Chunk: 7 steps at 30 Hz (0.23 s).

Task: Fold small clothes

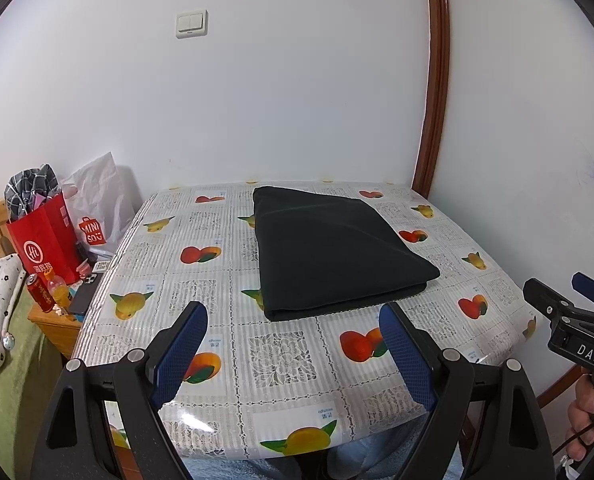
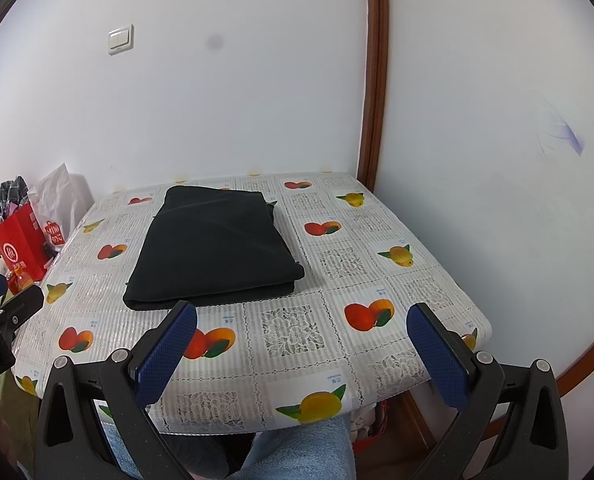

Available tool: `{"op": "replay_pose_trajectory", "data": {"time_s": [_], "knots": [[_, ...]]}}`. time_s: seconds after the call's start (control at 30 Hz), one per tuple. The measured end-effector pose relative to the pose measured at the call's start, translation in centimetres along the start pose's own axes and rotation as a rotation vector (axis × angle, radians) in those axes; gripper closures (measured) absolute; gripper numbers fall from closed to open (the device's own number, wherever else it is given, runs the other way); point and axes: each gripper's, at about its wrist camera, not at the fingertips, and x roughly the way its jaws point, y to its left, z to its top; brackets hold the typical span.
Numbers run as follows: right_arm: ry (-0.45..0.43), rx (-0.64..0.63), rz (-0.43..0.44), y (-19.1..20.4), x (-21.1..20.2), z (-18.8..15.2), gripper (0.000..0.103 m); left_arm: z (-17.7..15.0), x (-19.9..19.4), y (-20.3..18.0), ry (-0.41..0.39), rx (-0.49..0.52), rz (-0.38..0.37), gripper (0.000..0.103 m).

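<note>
A black garment (image 1: 333,252) (image 2: 213,246) lies folded into a thick flat rectangle on the table, toward the far side. My left gripper (image 1: 293,314) hovers over the near edge of the table, open, nothing between its blue-padded fingers (image 1: 181,356). Its tips stop just short of the garment's near edge. My right gripper (image 2: 301,312) is also held above the near edge, open and empty, to the right of the garment's near corner. In the left wrist view, the right gripper (image 1: 565,292) shows at the right border with a hand (image 1: 585,420) on its handle.
The table (image 2: 289,332) wears a glossy cloth with fruit prints and stands in a corner of white walls. Left of it are a red paper bag (image 1: 45,244), a white bag (image 1: 97,196), a can and bottle (image 1: 49,292) on a wooden stand. Light blue fabric (image 2: 297,452) shows below the table's front edge.
</note>
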Motion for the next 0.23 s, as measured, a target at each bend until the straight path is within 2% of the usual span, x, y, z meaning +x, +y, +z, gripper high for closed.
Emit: {"op": "replay_pose_trajectory", "data": {"time_s": [0.23], "knots": [[-0.004, -0.003, 0.003, 0.03, 0.02, 0.05, 0.000, 0.18, -0.03, 0.30, -0.009, 0.006, 0.002, 0.016]]}}
